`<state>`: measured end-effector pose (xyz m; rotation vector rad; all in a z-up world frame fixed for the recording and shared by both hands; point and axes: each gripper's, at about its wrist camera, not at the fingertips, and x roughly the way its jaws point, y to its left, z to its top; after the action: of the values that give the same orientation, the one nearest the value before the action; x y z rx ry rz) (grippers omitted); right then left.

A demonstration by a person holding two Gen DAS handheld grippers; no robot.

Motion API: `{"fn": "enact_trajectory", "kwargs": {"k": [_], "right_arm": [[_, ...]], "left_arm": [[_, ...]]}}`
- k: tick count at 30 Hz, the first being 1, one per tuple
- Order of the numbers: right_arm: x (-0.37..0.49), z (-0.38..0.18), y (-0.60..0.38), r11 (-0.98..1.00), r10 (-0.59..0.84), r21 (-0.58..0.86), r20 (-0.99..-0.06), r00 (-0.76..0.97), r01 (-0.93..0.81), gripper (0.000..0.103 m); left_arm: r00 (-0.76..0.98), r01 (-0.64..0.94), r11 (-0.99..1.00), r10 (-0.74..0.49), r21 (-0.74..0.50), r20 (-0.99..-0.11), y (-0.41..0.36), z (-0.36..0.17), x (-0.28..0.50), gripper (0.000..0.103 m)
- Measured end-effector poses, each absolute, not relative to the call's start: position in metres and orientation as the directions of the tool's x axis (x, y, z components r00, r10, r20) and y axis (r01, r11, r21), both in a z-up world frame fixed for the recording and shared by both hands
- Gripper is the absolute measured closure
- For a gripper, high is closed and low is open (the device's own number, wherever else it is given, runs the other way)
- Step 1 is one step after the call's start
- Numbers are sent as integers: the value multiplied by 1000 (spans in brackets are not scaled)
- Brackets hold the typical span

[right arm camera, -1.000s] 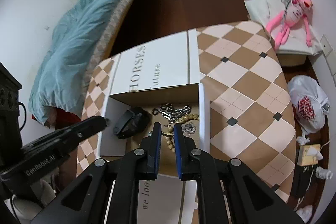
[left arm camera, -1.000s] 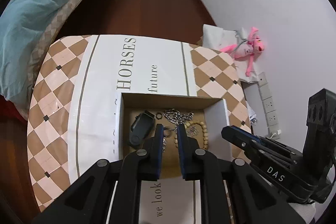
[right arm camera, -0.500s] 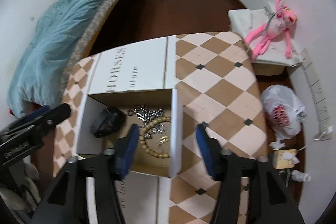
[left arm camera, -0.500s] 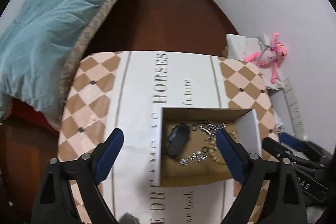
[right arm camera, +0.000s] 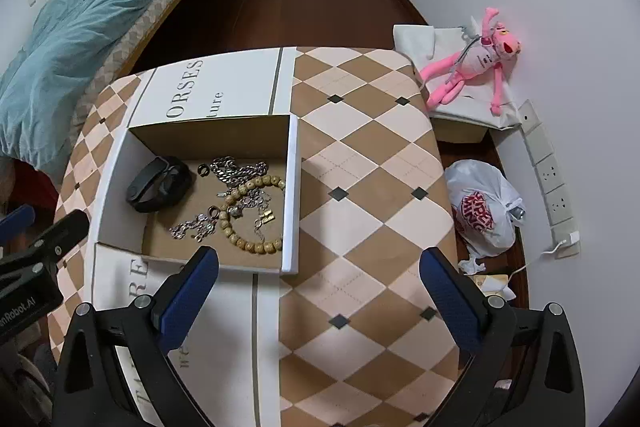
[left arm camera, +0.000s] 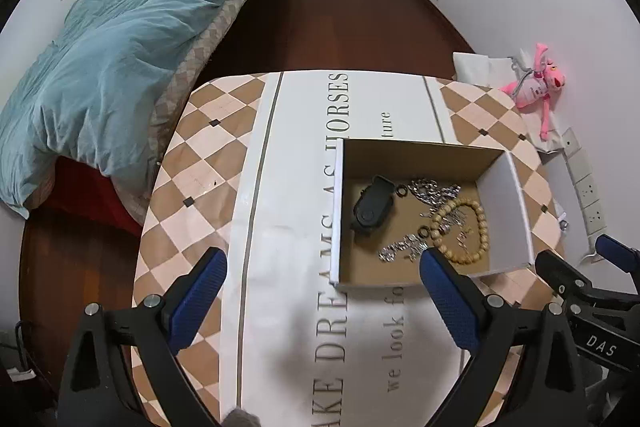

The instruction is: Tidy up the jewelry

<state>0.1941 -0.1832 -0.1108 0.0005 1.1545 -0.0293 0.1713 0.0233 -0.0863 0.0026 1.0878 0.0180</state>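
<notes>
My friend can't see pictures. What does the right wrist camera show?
An open cardboard box sits on a checkered tablecloth, holding a wooden bead bracelet, silver chains, a small black ring and a black wristband. The right gripper hovers open in front of it.

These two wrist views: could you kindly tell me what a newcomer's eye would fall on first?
Probably the open cardboard box on the brown-and-cream checkered tablecloth, holding a tangle of jewelry: a wooden bead bracelet, a silver chain and a black wristband. Next, the bright pink plush toy against the white wall to the right, and the rumpled teal duvet on the bed to the left.
</notes>
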Motion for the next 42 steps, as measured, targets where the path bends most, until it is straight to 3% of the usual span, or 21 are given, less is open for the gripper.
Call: {"fn": "enact_trajectory", "kwargs": {"k": [28, 42], "right_arm": [[25, 102, -181, 1000, -23, -20, -706, 708, 12, 0], [1, 116, -175, 1000, -12, -17, -706, 708, 0, 0]], "left_arm": [[708, -27, 1000, 9, -15, -706, 21, 91, 16, 5], [712, -25, 999, 1, -25, -702, 22, 102, -5, 5]]}}
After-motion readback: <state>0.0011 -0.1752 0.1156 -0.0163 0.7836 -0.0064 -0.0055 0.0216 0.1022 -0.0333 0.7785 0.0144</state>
